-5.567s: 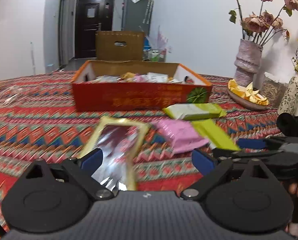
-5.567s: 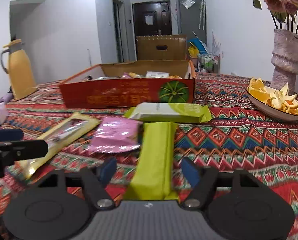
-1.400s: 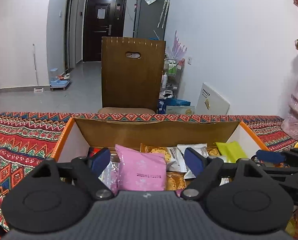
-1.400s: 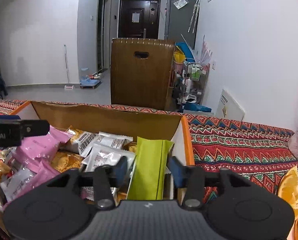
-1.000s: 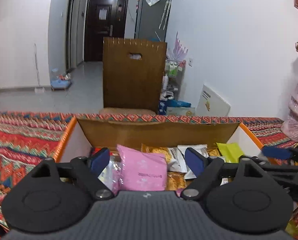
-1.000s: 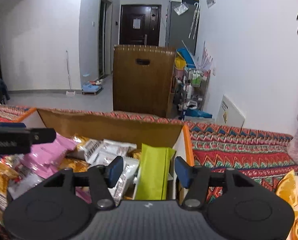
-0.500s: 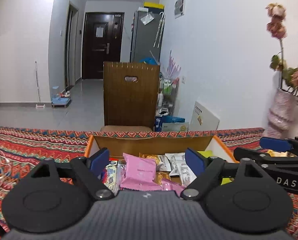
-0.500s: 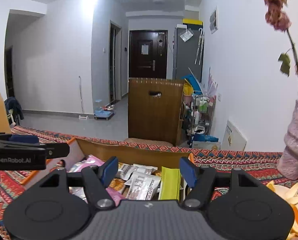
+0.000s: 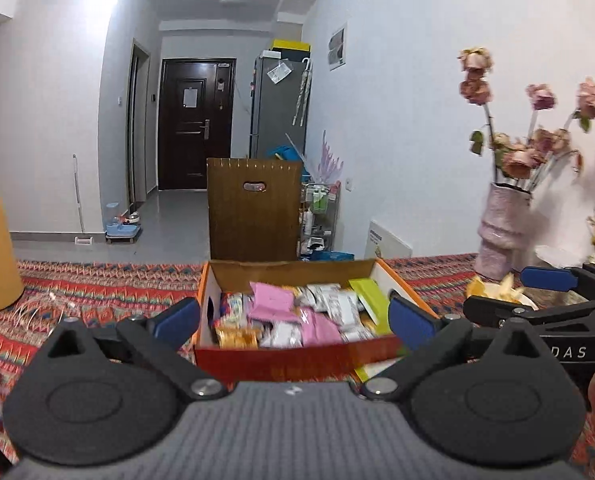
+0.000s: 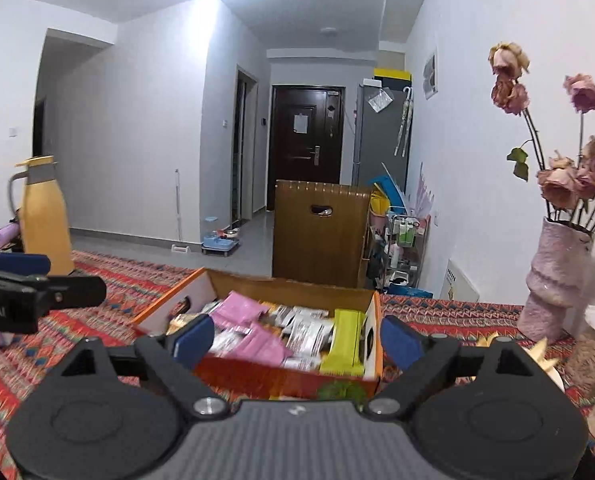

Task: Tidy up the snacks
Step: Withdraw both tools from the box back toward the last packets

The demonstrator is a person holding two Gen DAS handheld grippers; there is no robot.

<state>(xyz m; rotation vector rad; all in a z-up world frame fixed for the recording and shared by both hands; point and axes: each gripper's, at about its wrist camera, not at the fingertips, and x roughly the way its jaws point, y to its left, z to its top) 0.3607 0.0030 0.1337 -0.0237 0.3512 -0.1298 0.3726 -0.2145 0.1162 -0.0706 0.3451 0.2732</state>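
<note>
The red-and-orange cardboard box [image 9: 297, 360] stands on the patterned cloth and holds several snack packets. A pink packet [image 9: 271, 300] and a lime-green packet [image 9: 371, 300] lie inside it. My left gripper [image 9: 293, 322] hovers short of the box's near wall, its jaws opening with nothing between them. In the right wrist view the box [image 10: 257, 376] sits just ahead with the green packet [image 10: 345, 340] upright against its right wall and the pink packet [image 10: 237, 308] further left. My right gripper [image 10: 297, 340] is also opening, with nothing in it. A pale green packet edge [image 9: 371, 368] shows on the table by the box's front right corner.
A yellow jug [image 10: 45, 220] stands at the table's left. A pink vase of dried roses [image 10: 553, 280] and a plate of orange peel [image 9: 493, 290] are on the right. A wooden chair back [image 9: 253, 208] rises behind the box.
Both grippers have drawn back and upward from the box, and their jaws have widened. The pink and green packets stay in the box.
</note>
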